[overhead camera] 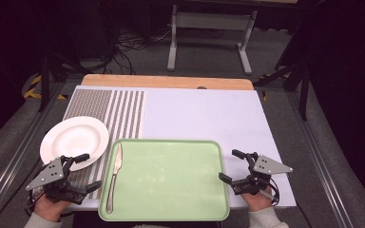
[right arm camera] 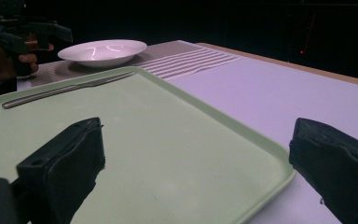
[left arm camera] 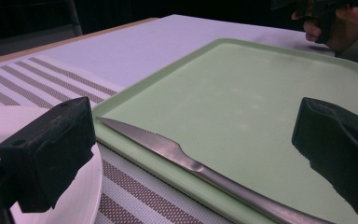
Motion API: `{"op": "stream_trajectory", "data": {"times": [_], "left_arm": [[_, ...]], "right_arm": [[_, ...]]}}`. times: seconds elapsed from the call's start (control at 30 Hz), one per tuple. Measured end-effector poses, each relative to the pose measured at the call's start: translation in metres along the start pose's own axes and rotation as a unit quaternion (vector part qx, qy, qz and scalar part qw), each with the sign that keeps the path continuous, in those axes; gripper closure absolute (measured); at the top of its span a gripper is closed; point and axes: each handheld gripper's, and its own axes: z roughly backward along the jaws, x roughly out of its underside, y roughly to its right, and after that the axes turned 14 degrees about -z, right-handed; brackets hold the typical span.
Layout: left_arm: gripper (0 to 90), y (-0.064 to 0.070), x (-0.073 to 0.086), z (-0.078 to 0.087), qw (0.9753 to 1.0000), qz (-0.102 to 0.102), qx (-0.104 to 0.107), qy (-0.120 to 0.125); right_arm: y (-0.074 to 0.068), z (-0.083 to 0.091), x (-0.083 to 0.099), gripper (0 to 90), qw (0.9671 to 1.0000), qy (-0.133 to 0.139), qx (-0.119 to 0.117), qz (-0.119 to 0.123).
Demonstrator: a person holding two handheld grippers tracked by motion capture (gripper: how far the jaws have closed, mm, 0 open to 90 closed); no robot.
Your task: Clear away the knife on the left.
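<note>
1. Your left gripper [overhead camera: 87,171] sits at about 7 o'clock on the table [overhead camera: 204,114], jaws spread wide with nothing between them; one jaw hangs over the plate's near rim.
2. Your right gripper [overhead camera: 231,165] waits at about 4 o'clock, jaws equally wide apart and empty, just beside the tray's right edge.
3. The knife [overhead camera: 114,175] lies along the left side of the green tray [overhead camera: 171,175], its blade pointing towards 12 o'clock.
4. The white plate [overhead camera: 73,138] rests on the striped mat [overhead camera: 123,114], at 9 o'clock from the tray.
</note>
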Motion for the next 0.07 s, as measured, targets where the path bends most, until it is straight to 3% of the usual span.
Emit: {"op": "stream_trajectory", "data": {"times": [0.07], "left_arm": [[0.3, 0.0000, -0.0005, 0.0000, 1.0000, -0.001, -0.003, 0.000]], "right_arm": [[0.0000, -0.0001, -0.0001, 3.8, 1.0000, -0.001, 0.000, 0.000]]}}
